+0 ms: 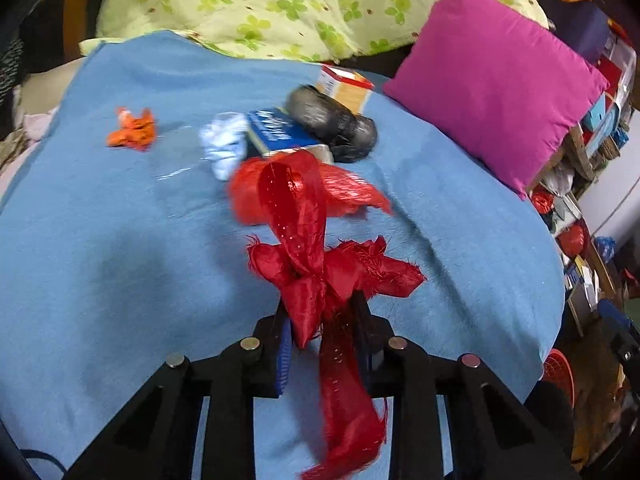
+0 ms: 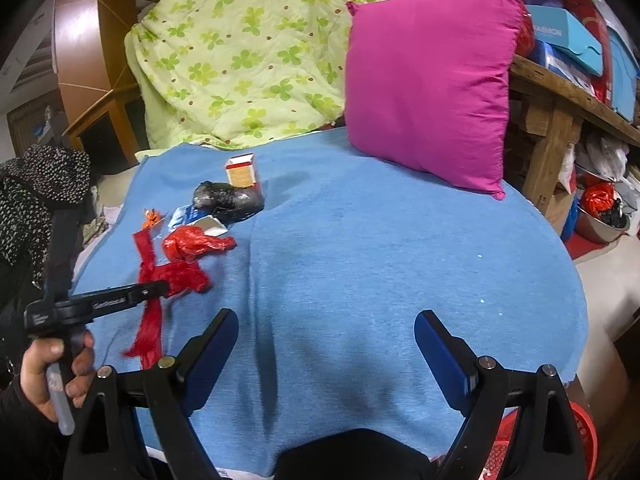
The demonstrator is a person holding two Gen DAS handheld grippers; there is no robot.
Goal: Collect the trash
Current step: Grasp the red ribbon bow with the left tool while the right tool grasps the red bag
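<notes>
My left gripper is shut on a red ribbon bow, whose tail hangs down between the jaws. From the right wrist view the same gripper pinches the red ribbon over the blue blanket. Further trash lies beyond it: a red plastic bag, a white crumpled wrapper, a blue and white carton, a black bag, an orange wrapper and an orange and white box. My right gripper stands open above bare blanket, holding nothing.
A magenta pillow leans at the back right against a green floral quilt. A wooden shelf with boxes stands to the right. A red basket sits low at the bed's right corner. A person's hand grips the left tool's handle.
</notes>
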